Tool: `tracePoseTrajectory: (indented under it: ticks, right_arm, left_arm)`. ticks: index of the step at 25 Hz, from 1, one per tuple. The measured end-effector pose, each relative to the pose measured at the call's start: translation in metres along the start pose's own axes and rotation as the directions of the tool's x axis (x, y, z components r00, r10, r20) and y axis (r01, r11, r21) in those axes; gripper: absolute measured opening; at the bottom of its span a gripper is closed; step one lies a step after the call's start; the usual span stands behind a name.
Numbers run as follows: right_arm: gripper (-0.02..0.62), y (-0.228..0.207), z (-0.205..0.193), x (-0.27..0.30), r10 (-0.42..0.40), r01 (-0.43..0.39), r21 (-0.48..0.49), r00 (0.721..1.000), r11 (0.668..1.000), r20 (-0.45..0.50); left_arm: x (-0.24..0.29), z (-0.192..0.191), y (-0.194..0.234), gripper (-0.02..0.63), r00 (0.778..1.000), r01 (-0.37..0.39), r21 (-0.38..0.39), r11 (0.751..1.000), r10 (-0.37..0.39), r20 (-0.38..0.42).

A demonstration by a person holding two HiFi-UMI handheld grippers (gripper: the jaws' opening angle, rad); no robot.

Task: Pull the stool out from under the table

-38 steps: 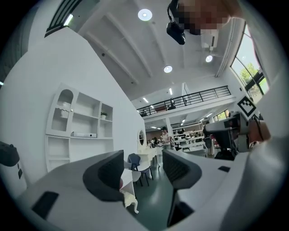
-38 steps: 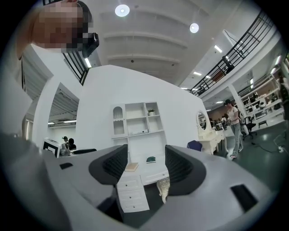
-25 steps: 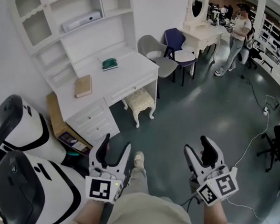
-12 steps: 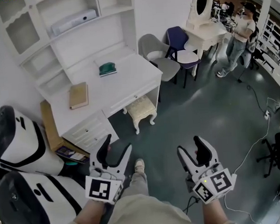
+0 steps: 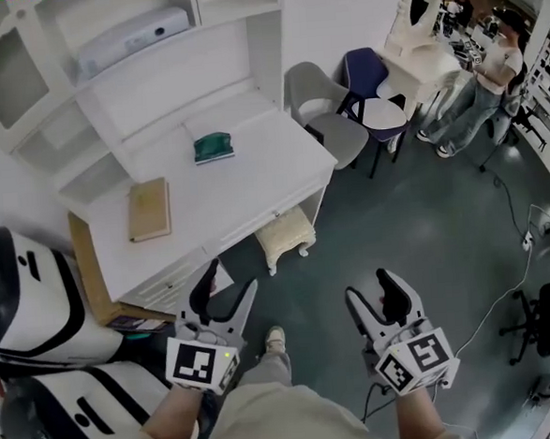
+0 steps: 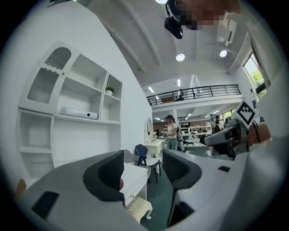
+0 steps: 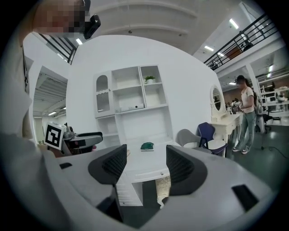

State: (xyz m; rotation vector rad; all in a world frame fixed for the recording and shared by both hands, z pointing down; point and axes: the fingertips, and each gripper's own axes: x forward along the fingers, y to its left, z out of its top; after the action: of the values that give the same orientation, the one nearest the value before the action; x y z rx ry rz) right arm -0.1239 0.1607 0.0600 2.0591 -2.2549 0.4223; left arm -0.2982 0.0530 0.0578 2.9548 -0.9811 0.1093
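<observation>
Looking down on a glossy, dark grey-green floor (image 5: 425, 222) in a big open room with white walls. Counting 1 white counter (image 5: 254, 182), flat-topped and drawer-fronted, backed by 1 white shelf unit (image 5: 152, 72) of open cubbies. Finding 1 stool (image 5: 286, 237) tucked in the knee space under the counter's right part, with its cream, bumpy-textured seat and curled legs poking partly past the front edge. Noting 2 things lying well apart on the counter top: 1 tan book (image 5: 148, 210) and 1 small green object (image 5: 213, 148). Counting 2 chairs beyond the counter, 1 grey chair (image 5: 318, 103) with a rounded shell and 1 blue chair (image 5: 370, 76) with a pale seat, near 1 white dressing table (image 5: 414, 59) bearing an oval mirror. Spotting 1 person (image 5: 490, 77) standing at the far right. Noting 2 rounded white-and-black machines (image 5: 36, 296) at the left. Holding the left hand-held gripper (image 5: 228, 281) and the right hand-held gripper (image 5: 369, 290) low in front, each with jaws standing moderately apart and dark ribbed pads gripping nothing, both short of the stool.
</observation>
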Motion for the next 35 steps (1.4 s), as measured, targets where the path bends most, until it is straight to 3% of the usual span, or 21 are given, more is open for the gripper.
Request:
tracePoseTrajectory:
  ticks: [10,17,23,28,35]
  right_arm:
    - [0.278,-0.048,0.01,0.124,0.012,-0.009,0.027,0.995,1.0,-0.101]
    - [0.278,-0.076,0.022,0.166,0.02,-0.017,0.024,0.993,1.0,-0.113]
    - [0.278,-0.096,0.023,0.19,0.067,-0.062,0.037,0.989,0.997,-0.134]
    - [0.276,-0.112,0.021,0.206,0.152,-0.149,0.028,0.974,0.988,-0.169]
    - [0.276,-0.143,0.017,0.223,0.264,-0.265,0.024,0.941,0.964,-0.213]
  left_arm:
    - [0.114,-0.014,0.075,0.261,0.998,0.023,-0.044,0.999,-0.025,-0.065]
    - [0.143,-0.021,0.095,0.261,0.996,0.013,-0.059,0.998,-0.018,-0.086]
    - [0.149,-0.023,0.11,0.261,0.994,-0.071,-0.073,0.995,0.064,-0.088]
    - [0.156,-0.026,0.111,0.261,0.986,-0.147,-0.097,0.984,0.137,-0.099]
    - [0.164,-0.031,0.092,0.261,0.956,-0.271,-0.117,0.955,0.253,-0.147]
